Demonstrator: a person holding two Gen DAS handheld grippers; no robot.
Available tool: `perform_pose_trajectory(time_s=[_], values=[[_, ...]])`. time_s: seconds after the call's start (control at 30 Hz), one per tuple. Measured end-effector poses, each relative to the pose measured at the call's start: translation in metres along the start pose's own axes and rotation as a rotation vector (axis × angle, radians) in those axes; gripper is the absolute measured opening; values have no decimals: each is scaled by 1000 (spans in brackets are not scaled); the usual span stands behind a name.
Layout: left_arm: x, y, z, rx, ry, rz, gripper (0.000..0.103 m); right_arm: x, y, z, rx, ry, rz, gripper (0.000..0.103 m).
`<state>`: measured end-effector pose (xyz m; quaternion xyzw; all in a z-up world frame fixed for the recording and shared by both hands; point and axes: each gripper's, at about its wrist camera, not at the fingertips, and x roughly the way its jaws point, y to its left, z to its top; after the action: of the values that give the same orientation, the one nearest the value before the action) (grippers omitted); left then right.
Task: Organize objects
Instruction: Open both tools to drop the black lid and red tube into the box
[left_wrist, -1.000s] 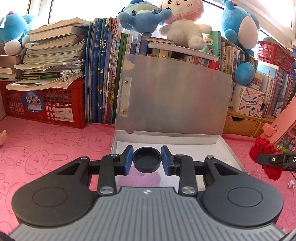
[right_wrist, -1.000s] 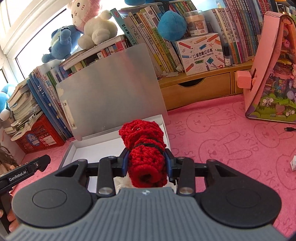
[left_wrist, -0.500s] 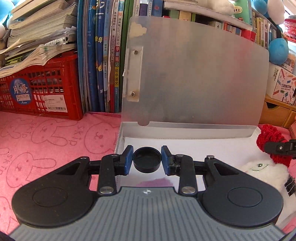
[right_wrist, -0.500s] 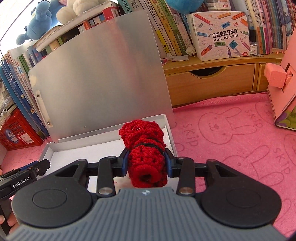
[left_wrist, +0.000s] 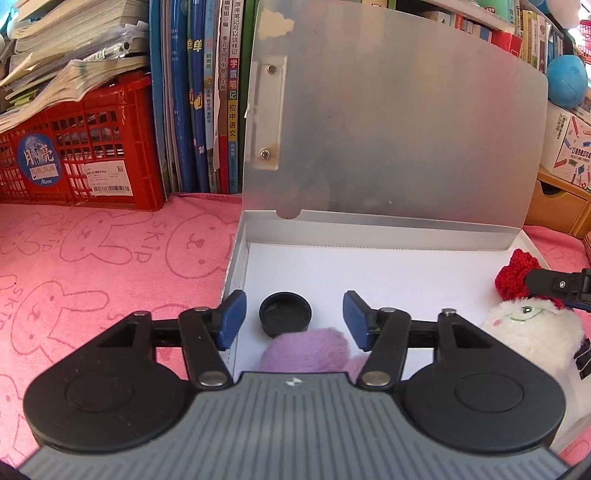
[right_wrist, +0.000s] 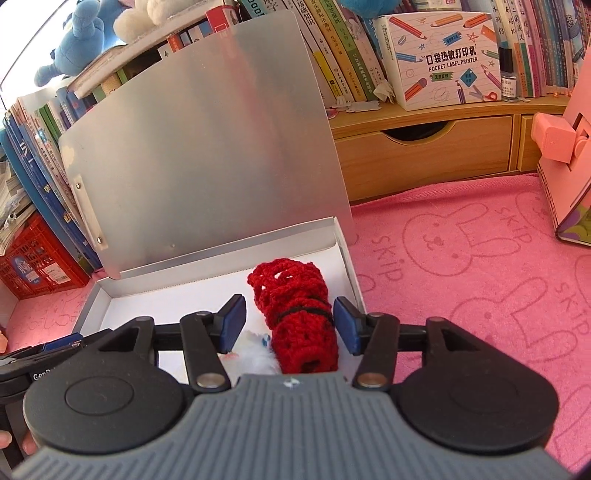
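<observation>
The left gripper (left_wrist: 291, 319) is hovering over the near left corner of the open white box (left_wrist: 369, 266), its blue pads standing apart after just opening, with the black round cap (left_wrist: 285, 317) sitting loose between them on the box floor, touching neither pad. A purple fuzzy thing (left_wrist: 306, 352) is lying just nearer than the cap. The right gripper (right_wrist: 290, 321) is hanging over the box's right side, its jaws likewise just opened and parted, and the red crocheted piece (right_wrist: 295, 317) is lying between the pads, free of both, resting partly on a white plush toy (left_wrist: 532, 332) inside the box. From the left wrist view, the right gripper's black finger tip is crossing in front of the red yarn. Beyond, the box's silvery lid (left_wrist: 399, 122) is standing upright, leaning back against a row of books (left_wrist: 199, 92). A red crate (left_wrist: 77, 147) is sitting to the left on the pink bunny-print cloth (left_wrist: 110, 251)
</observation>
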<state>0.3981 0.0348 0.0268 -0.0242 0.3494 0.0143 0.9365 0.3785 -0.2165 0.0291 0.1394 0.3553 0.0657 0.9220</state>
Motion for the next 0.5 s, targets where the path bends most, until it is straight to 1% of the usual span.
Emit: perform_pose_trajectory(time_s=[0.23, 0.3, 0.4, 0.5], values=[[-44, -13, -3, 58, -71, -13, 82, -41, 3, -3, -28, -45, 3, 74], [-58, -17, -6, 59, -86, -28, 84, -55, 5, -6, -44, -57, 3, 74], [-80, -22, -13, 59, -108, -57, 90, -77, 6, -14, -75, -79, 2, 77], [-102, -24, -22, 80, -138, -74, 94, -100, 8, -26, -110, -100, 3, 81]])
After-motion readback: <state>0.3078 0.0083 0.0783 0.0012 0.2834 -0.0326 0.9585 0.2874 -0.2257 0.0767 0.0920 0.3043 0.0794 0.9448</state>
